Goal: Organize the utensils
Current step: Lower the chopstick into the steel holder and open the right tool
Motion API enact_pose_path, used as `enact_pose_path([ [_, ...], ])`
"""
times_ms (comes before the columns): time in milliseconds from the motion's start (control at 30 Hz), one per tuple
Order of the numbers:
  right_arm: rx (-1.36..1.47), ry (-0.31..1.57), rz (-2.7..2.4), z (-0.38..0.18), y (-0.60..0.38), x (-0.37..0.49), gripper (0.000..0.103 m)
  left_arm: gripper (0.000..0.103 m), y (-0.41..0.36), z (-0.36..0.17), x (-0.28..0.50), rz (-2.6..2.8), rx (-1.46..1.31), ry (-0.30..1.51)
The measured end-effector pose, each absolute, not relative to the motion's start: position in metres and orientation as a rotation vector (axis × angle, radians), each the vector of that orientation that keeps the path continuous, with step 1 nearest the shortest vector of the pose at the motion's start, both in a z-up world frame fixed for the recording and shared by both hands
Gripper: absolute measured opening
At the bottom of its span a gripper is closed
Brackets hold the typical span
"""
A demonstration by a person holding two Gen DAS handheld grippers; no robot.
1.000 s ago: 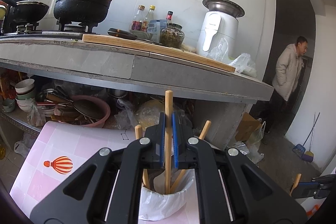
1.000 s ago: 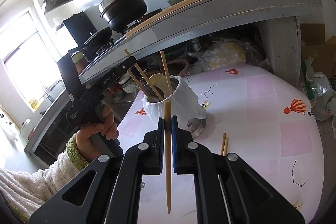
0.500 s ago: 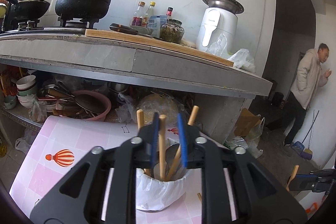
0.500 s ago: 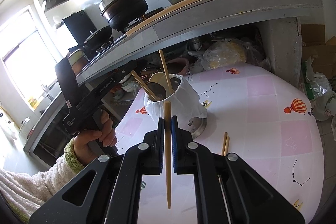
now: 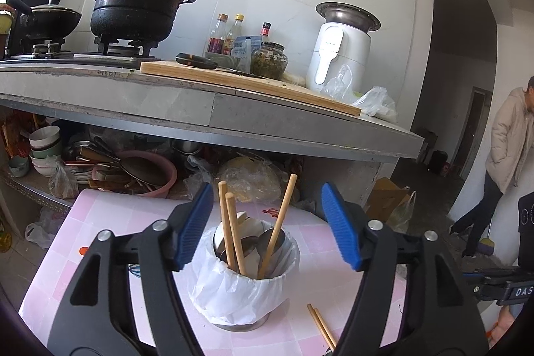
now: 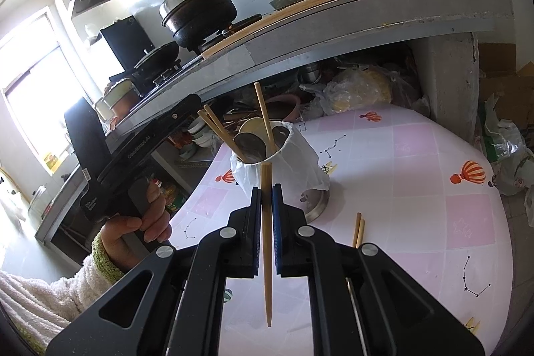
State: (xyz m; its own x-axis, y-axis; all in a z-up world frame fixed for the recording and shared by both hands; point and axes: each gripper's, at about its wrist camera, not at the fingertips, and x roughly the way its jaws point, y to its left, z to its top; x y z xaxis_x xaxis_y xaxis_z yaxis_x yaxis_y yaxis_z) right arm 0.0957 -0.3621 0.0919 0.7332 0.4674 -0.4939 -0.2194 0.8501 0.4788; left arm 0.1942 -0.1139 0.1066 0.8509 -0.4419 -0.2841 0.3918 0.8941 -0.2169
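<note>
Daylight floods in from window (image 6: 36, 89), blown out there; doorway (image 5: 467, 55) dim; sharp focus, heavy fisheye edge bending.

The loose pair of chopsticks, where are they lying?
In the left wrist view, the loose chopsticks lie on the pink table, just right of the utensil holder.

Three upright chopsticks (image 5: 233, 232) crowd the holder (image 5: 243, 289) mouth; the pink table (image 6: 417, 189) beside it lies open.

Holder (image 5: 243, 286): plastic liner conceals its wall; the chopsticks' (image 5: 233, 236) lower ends and spoon handles are out of sight inside. Loose pair (image 5: 322, 326) at 5 o'clock: near ends pass behind the right finger. Shelf clutter (image 5: 100, 162) at 9 o'clock: items indistinguishable.
</note>
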Motion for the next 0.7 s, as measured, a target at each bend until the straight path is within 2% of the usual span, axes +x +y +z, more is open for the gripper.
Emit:
enact_pose_path([
  [67, 0.407, 0.645, 0.39, 0.092, -0.361, 0.096, 0.007, 0.073, -0.11, 0.108, 0.19, -0.438, -0.152, 0.337],
  [267, 0.396, 0.648, 0.395, 0.094, -0.356, 0.097, 0.007, 0.08, -0.095, 0.109, 0.177, -0.423, -0.149, 0.34],
  [700, 0.36, 0.679, 0.417, 0.095, -0.333, 0.112, 0.007, 0.082, -0.053, 0.092, 0.164, -0.353, -0.164, 0.386],
])
